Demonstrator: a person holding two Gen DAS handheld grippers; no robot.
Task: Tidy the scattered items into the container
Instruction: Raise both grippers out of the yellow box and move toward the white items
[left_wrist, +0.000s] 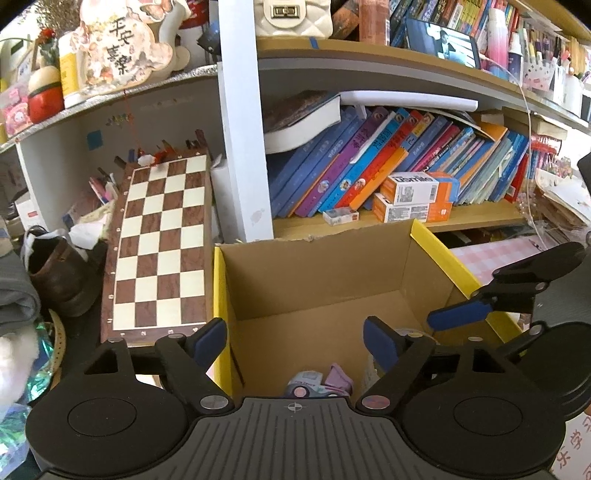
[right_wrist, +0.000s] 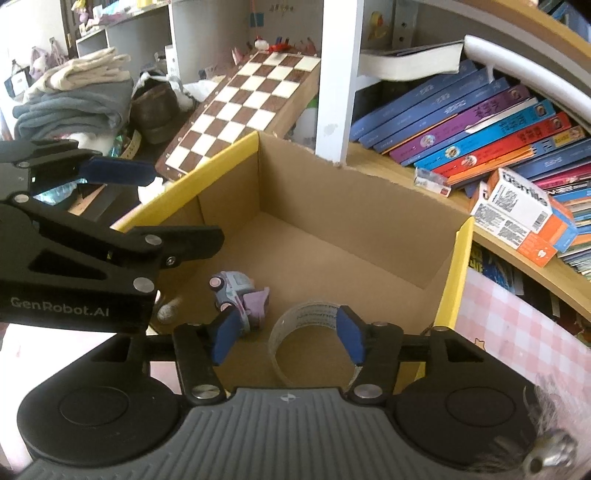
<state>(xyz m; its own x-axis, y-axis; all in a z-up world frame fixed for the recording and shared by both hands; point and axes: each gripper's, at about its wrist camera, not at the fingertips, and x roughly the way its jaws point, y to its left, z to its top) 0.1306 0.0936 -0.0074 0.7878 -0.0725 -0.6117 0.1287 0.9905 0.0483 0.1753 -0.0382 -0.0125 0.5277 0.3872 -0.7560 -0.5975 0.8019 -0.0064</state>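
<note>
Yellow-edged brown cardboard box (right_wrist: 369, 221); brown-and-cream checkered chessboard (left_wrist: 162, 240); blue-padded fingers (right_wrist: 225, 334).

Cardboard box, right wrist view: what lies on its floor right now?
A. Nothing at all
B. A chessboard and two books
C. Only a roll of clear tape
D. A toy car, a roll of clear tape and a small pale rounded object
D. On the floor of the cardboard box lie the toy car, the roll of clear tape and, by the left wall, a small pale rounded object.
</note>
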